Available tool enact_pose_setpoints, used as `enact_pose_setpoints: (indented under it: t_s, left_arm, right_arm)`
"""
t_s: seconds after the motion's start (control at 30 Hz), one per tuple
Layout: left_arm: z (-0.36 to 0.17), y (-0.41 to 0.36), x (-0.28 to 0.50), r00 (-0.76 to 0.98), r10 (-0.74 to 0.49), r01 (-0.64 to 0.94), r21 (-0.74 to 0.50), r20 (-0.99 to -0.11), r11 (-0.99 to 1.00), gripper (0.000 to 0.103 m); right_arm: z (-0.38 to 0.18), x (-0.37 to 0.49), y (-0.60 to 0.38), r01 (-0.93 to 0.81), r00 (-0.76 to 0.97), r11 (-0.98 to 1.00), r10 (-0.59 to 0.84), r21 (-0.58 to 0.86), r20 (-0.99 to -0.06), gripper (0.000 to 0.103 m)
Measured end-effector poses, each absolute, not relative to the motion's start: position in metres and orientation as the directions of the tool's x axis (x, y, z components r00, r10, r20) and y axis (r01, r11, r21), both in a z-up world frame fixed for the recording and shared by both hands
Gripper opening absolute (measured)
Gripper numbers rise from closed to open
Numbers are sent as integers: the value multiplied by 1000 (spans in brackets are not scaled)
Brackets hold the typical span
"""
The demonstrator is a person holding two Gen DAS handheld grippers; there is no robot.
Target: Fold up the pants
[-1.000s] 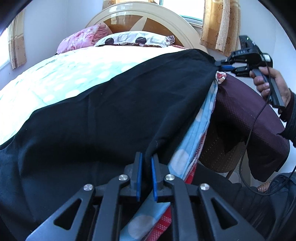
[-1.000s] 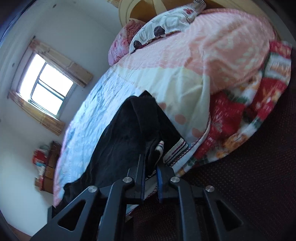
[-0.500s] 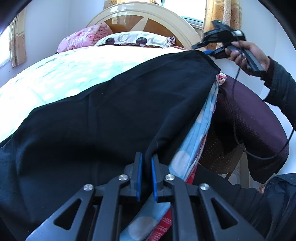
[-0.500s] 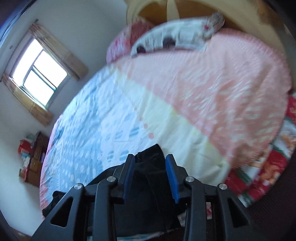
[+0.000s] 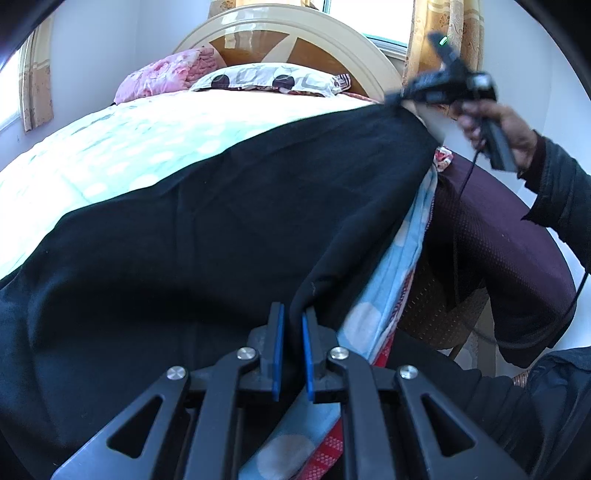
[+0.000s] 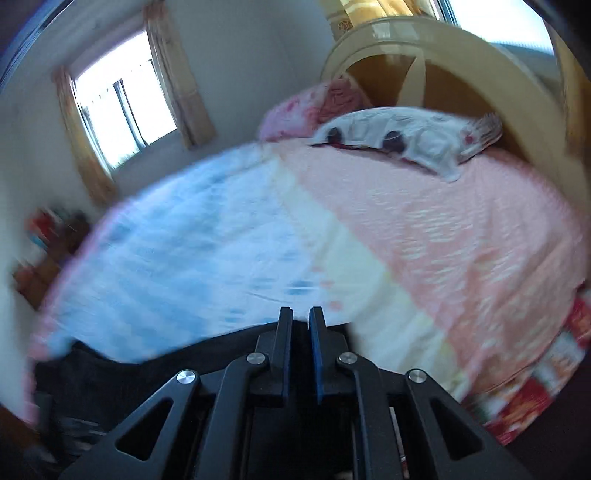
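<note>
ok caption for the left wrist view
Left hand-held gripper pinching black pants spread across the bed.

A pink pillow (image 5: 162, 75) and a white patterned pillow (image 5: 266, 75) lie against the arched wooden headboard (image 5: 295, 33), a dotted bedspread (image 5: 122, 147) below, curtained window (image 6: 118, 107) on the side wall.

Daylight, bright. Left wrist view sharp, window (image 5: 364, 18) above headboard (image 5: 295, 33) blown out, bedspread (image 5: 147, 140) below headboard washed w/ glare, pants (image 5: 221, 240) near-black, little detail. Right wrist view motion-blurred throughout, worst left of headboard (image 6: 424, 55); side window (image 6: 122, 110) overexposed. Both: fisheye bend, dark vignette at corners
</note>
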State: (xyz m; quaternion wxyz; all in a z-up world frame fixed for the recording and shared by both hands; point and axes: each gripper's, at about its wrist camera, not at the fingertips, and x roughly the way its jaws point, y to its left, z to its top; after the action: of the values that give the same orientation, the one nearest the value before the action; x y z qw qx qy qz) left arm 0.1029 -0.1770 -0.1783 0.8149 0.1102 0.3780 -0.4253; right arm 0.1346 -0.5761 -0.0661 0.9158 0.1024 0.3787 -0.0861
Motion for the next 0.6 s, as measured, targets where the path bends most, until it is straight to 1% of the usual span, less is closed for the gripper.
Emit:
enact_pose_setpoints:
  t_s: [0.03, 0.07, 0.1, 0.17, 0.2, 0.23, 0.27, 0.3, 0.33, 0.37, 0.4, 0.47, 0.53, 0.6]
  left_arm:
    - [-177, -176, 102, 356, -611, 777, -140, -707, 614, 13]
    - [-176, -175, 100, 360, -609, 778, -133, -707, 614, 14]
    - [-173, -175, 98, 374, -602, 777, -117, -705, 618, 14]
    - [-164, -173, 93, 399, -613, 779, -100, -682, 619, 14]
    - [-161, -172, 92, 408, -617, 779, -96, -673, 619, 15]
    - [-155, -169, 91, 432, -618, 773, -83, -657, 629, 22]
    - [-152, -167, 92, 445, -616, 767, -78, -650, 637, 27]
    - [-149, -164, 95, 462, -610, 755, -76, -644, 652, 38]
    - [-149, -161, 100, 479, -597, 733, -81, -644, 676, 48]
    - [-149, -157, 104, 487, -589, 716, -91, -645, 692, 49]
    - [-149, -152, 108, 488, -590, 703, -111, -643, 702, 50]
    - [-148, -144, 110, 501, -590, 684, -128, -633, 718, 50]
    - [-146, -137, 110, 516, -584, 671, -128, -626, 730, 54]
    - [-147, -133, 110, 518, -586, 666, -136, -623, 733, 58]
  right_arm:
    - [-75, 138, -581, 270, 666, 956, -100, 113, -739, 10]
    - [-83, 138, -591, 310, 643, 941, -104, 134, -759, 10]
    - [-83, 133, -599, 346, 650, 923, -107, 168, -753, 10]
    - [-74, 121, -604, 387, 672, 908, -157, 163, -723, 11]
    - [-67, 114, -602, 397, 688, 905, -183, 154, -702, 13]
    - [-62, 110, -599, 397, 699, 906, -191, 151, -689, 18]
    - [-56, 107, -593, 386, 712, 910, -188, 152, -677, 20]
    - [-49, 105, -583, 345, 736, 924, -158, 164, -659, 26]
    - [-47, 106, -574, 303, 745, 939, -127, 162, -655, 38]
    - [-46, 109, -565, 270, 738, 952, -110, 143, -665, 45]
    - [-46, 112, -557, 258, 730, 958, -109, 124, -675, 48]
    - [-48, 119, -545, 234, 729, 963, -82, 134, -680, 48]
    - [-54, 130, -531, 135, 713, 969, 49, 207, -700, 48]
    - [-67, 143, -519, 91, 669, 968, 113, 232, -734, 48]
